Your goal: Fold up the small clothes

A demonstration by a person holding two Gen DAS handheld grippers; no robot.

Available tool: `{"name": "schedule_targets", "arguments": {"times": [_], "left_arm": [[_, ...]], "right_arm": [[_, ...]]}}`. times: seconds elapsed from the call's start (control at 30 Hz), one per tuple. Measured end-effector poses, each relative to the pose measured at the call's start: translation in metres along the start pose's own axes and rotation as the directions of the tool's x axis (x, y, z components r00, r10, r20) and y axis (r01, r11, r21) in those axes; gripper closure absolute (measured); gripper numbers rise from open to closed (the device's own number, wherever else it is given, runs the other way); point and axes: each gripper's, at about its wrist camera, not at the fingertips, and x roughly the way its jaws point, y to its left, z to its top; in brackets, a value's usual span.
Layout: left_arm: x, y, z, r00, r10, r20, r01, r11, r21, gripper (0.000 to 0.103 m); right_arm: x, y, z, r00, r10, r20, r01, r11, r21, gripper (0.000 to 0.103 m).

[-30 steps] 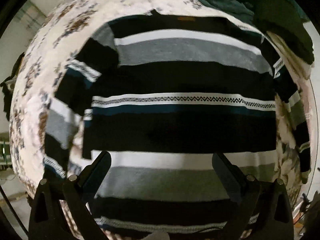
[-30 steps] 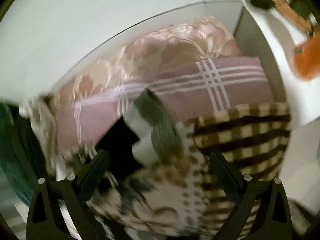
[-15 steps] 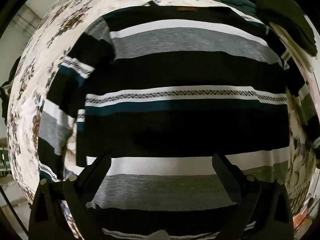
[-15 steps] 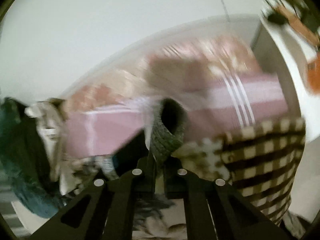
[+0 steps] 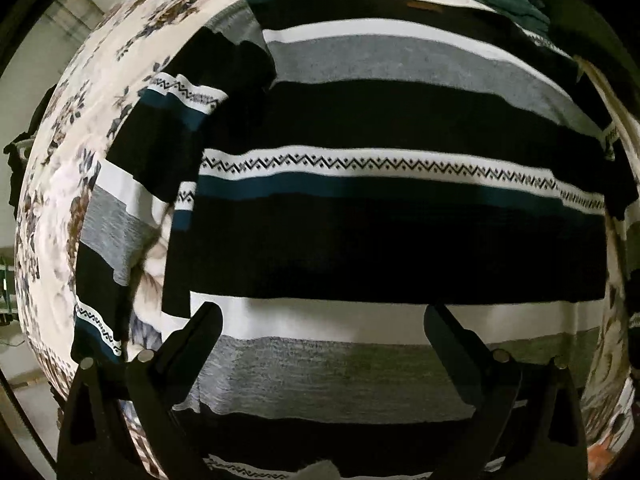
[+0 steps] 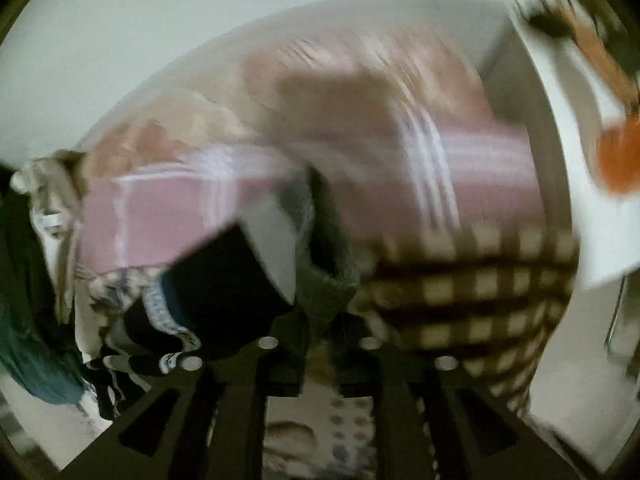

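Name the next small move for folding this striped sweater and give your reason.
Probably carry the sleeve inward across the sweater. The right gripper has its jaws shut on the sleeve's cuff, lifted off the bed, while the body lies spread flat on the floral sheet. The left gripper hovers open above the hem, holding nothing, free to steady it.

My left gripper was matte black plastic, its two fingers flat and wedge-shaped, broad at the base and blunt at the tip. Each sat on an angular black bracket with a long cut-out slot, and small round silver screw heads showed at the joints. My right gripper was the same black build, blurred, with four pale round screws in a row and slotted brackets below.
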Motion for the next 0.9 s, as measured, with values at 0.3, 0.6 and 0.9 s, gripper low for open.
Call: {"name": "schedule_targets", "arguments": {"times": [0.3, 0.6, 0.9], "left_arm": [[0.009, -0.012, 0.0, 1.0, 0.025, -0.004, -0.025, 0.999, 0.031, 0.0], [0.02, -0.01, 0.037, 0.99, 0.109, 0.087, -0.112, 0.994, 0.021, 0.0], [0.004, 0.051, 0.061, 0.978, 0.162, 0.135, -0.151, 0.984, -0.091, 0.0]], "right_arm": [[-0.012, -0.026, 0.009, 0.986, 0.15, 0.07, -0.153, 0.987, 0.042, 0.049], [-0.01, 0.042, 0.004, 0.971, 0.094, 0.219, -0.069, 0.991, -0.118, 0.091], [-0.086, 0.192, -0.111, 0.915, 0.201, 0.35, 0.069, 0.777, -0.626, 0.094]]}}
